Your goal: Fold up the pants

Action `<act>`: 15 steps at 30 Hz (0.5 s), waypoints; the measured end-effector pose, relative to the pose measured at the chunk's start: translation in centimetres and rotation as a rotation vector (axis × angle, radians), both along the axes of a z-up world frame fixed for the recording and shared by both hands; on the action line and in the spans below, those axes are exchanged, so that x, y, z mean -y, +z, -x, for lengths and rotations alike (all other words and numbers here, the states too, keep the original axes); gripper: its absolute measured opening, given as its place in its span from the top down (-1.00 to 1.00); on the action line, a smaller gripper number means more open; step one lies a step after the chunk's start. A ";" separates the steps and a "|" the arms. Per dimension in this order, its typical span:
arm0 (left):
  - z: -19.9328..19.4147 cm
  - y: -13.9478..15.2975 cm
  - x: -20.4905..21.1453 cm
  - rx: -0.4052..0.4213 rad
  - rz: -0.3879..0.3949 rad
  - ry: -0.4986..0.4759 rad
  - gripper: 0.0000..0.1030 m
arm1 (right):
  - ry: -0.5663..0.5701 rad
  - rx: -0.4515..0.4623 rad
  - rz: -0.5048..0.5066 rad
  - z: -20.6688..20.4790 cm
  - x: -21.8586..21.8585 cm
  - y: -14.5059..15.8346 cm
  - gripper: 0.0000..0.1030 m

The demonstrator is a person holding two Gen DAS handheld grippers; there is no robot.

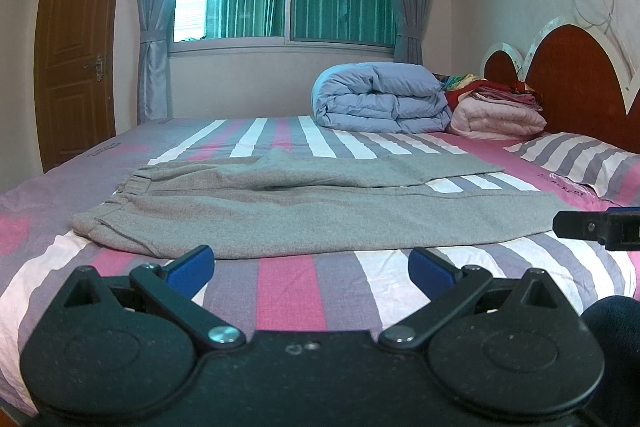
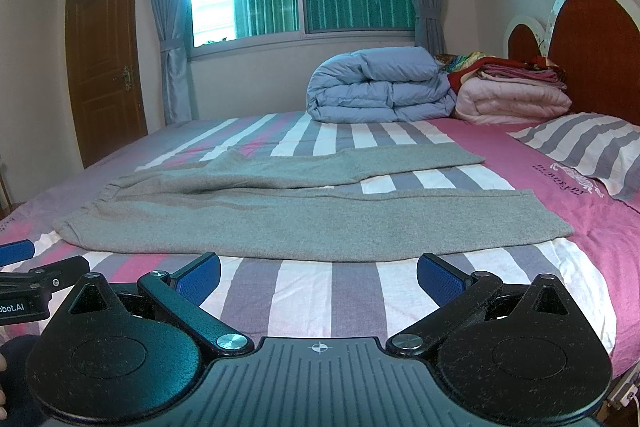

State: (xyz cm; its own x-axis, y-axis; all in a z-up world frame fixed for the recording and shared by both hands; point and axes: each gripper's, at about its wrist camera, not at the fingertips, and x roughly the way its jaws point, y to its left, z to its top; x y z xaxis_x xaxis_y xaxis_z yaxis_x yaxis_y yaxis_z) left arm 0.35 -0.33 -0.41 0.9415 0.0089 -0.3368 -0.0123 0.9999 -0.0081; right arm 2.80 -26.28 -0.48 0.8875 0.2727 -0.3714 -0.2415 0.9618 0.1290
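A folded blue duvet (image 1: pixel 382 99) sits at the far side of the bed (image 1: pixel 288 291), just beside a pink folded blanket (image 1: pixel 498 117) with more folded cloth stacked on top, close to the red headboard (image 1: pixel 576 75). A striped pillow (image 1: pixel 576 157) lies to the right. Nothing lies between the tools and the garment.

The grey pants (image 1: pixel 304 211) lie spread flat across the striped bedsheet, waistband to the left, legs running right, the far leg angled slightly away.

The left tool (image 1: pixel 312 267) hovers just short of the near edge, blue pads wide apart, holding nothing. The right tool (image 2: pixel 318 273) is likewise spread wide and empty.
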 end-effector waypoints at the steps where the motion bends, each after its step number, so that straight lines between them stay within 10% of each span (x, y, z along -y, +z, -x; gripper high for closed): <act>1: 0.0 0.0 0.0 0.000 0.000 -0.001 -0.88 | 0.000 -0.001 0.000 0.0 0.0 0.0 -1.00; 15: 0.0 -0.1 0.1 -0.001 -0.003 0.000 -0.88 | 0.000 -0.002 0.001 0.0 0.0 0.0 -1.00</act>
